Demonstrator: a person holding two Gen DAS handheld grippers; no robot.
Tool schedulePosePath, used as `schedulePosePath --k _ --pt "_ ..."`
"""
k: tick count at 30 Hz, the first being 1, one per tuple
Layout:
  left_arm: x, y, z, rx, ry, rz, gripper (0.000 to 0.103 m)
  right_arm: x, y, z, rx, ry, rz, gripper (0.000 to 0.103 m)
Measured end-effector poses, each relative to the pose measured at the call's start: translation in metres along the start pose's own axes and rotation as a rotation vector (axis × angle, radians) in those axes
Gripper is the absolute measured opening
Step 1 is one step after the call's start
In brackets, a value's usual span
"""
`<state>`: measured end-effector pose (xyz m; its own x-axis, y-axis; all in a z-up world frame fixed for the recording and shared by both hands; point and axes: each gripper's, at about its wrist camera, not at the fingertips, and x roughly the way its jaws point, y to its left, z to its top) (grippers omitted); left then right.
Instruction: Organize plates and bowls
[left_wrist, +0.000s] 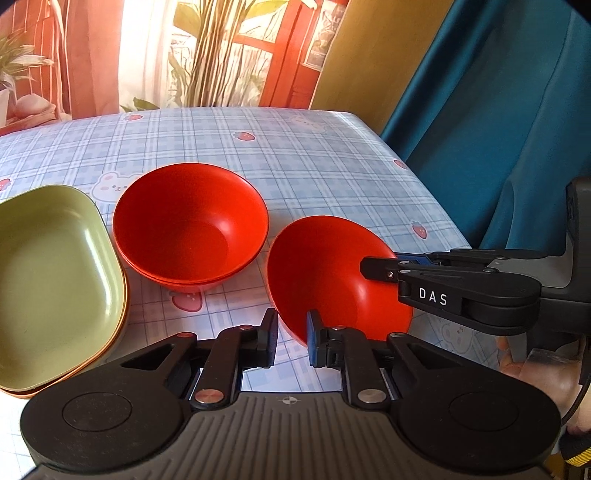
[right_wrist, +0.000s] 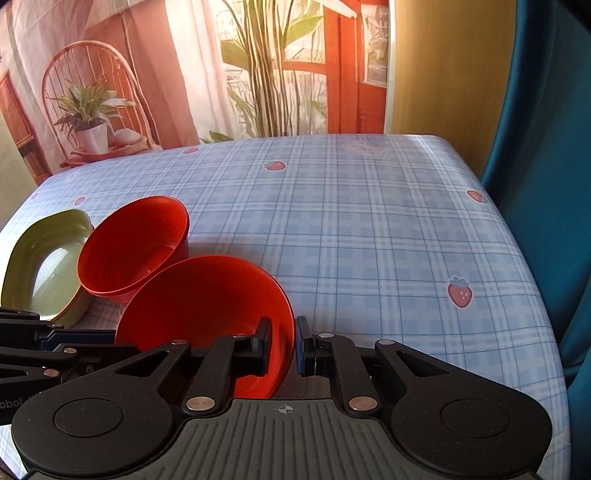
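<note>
A red bowl (left_wrist: 325, 273) (right_wrist: 210, 302) is tilted above the table. My right gripper (right_wrist: 282, 349) (left_wrist: 380, 267) is shut on its right rim, one finger inside and one outside. My left gripper (left_wrist: 291, 338) is open; its jaws straddle the bowl's near rim without pinching it. It shows at the left edge of the right wrist view (right_wrist: 55, 350). A stack of red bowls (left_wrist: 190, 225) (right_wrist: 133, 245) stands on the table to the left. A stack of rounded plates, green on top (left_wrist: 51, 280) (right_wrist: 44, 266), lies further left.
The table (right_wrist: 369, 229) has a blue plaid cloth with strawberries and bears. Its right edge drops off beside a teal curtain (right_wrist: 546, 184). A printed backdrop hangs behind the far edge.
</note>
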<state>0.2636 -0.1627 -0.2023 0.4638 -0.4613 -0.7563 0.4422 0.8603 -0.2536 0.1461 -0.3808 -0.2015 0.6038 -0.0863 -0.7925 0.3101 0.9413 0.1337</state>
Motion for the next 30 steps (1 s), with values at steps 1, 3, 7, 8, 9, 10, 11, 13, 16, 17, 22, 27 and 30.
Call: schedulePosePath --k 1,3,7,8,9,10,11,13,16,17,22,27,30 --pt "0.0 -0.001 0.001 0.003 -0.002 -0.004 0.017 -0.001 -0.001 0.001 0.001 -0.003 -0.001 0.012" --pt "-0.002 -0.003 0.003 0.009 -0.007 -0.012 0.017 -0.003 -0.002 0.002 0.004 -0.008 -0.006 0.012" --pt "-0.007 -0.01 0.008 0.025 -0.023 -0.029 0.017 -0.009 -0.008 0.006 0.018 -0.024 -0.019 0.012" --pt "-0.008 -0.011 0.01 0.028 -0.029 -0.034 0.017 -0.011 -0.009 0.008 0.022 -0.029 -0.022 0.012" --pt "-0.01 -0.013 0.012 0.031 -0.034 -0.039 0.017 -0.013 -0.01 0.009 0.024 -0.034 -0.025 0.012" --pt "-0.012 -0.014 0.013 0.035 -0.041 -0.044 0.017 -0.015 -0.012 0.011 0.026 -0.039 -0.028 0.012" --pt "-0.015 -0.015 0.015 0.04 -0.049 -0.048 0.017 -0.017 -0.012 0.012 0.029 -0.044 -0.03 0.012" --pt "-0.019 -0.017 0.019 0.044 -0.065 -0.054 0.017 -0.021 -0.013 0.016 0.035 -0.056 -0.034 0.012" --pt "-0.025 -0.016 0.024 0.041 -0.087 -0.058 0.017 -0.027 -0.012 0.023 0.034 -0.073 -0.036 0.012" --pt "-0.027 -0.015 0.026 0.04 -0.095 -0.058 0.017 -0.03 -0.011 0.026 0.03 -0.081 -0.036 0.012" --pt "-0.035 -0.007 0.032 0.023 -0.125 -0.049 0.017 -0.035 -0.001 0.04 0.012 -0.106 -0.022 0.012" --pt "-0.043 0.003 0.038 0.003 -0.153 -0.034 0.017 -0.033 0.014 0.051 -0.008 -0.115 -0.008 0.012" --pt "-0.045 0.011 0.041 -0.01 -0.165 -0.024 0.017 -0.031 0.024 0.058 -0.02 -0.118 0.002 0.012"
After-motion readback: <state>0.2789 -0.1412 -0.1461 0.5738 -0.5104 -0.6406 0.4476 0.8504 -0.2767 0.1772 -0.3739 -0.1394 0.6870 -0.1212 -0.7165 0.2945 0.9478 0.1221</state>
